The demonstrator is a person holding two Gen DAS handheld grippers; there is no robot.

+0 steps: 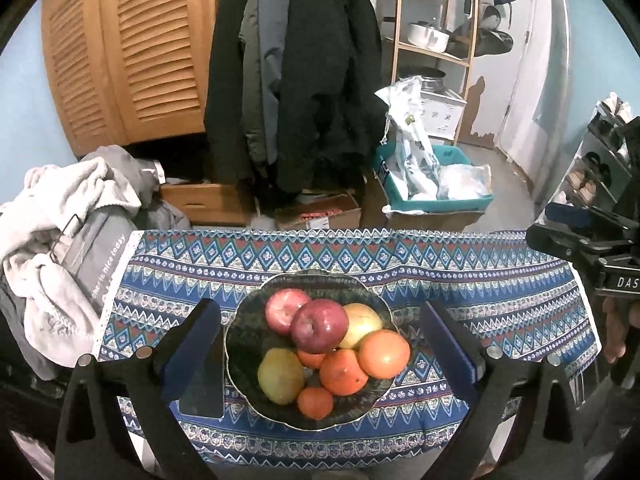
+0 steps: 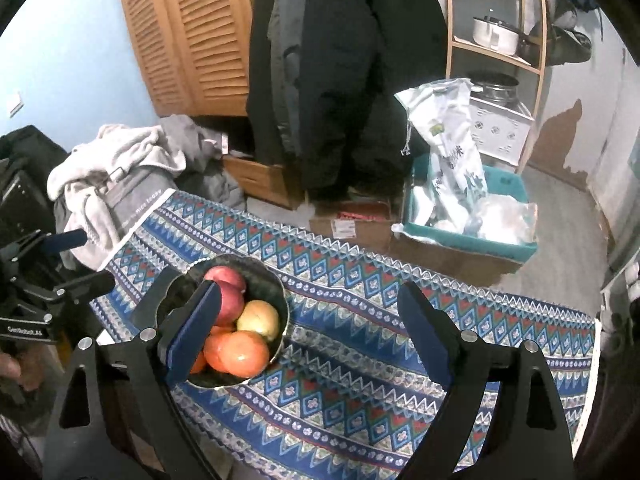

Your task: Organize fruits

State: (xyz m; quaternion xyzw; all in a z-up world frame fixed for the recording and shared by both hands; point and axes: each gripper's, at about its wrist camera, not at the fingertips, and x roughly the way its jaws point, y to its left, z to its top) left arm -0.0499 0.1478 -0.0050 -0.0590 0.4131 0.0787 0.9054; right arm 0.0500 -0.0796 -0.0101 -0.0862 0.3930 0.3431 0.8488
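Observation:
A dark bowl (image 1: 245,344) with a scalloped rim stands on the patterned blue tablecloth (image 1: 500,300). It holds two red apples (image 1: 318,330), a yellow apple (image 1: 362,322), several oranges (image 1: 384,354) and a yellow-green pear (image 1: 280,376). My left gripper (image 1: 320,308) hovers over the bowl, open, with one finger at each side of it and touching no fruit. In the right wrist view the bowl (image 2: 266,276) sits low on the left. My right gripper (image 2: 310,294) is open over bare tablecloth (image 2: 360,360), and its left finger (image 2: 196,328) hides part of the fruit.
A heap of clothes (image 1: 60,240) lies at the table's left end. Beyond the far edge stand cardboard boxes (image 1: 320,212) and a teal bin (image 1: 444,192) with bags, below hanging coats (image 1: 304,80). A shoe rack (image 1: 600,160) is at the right.

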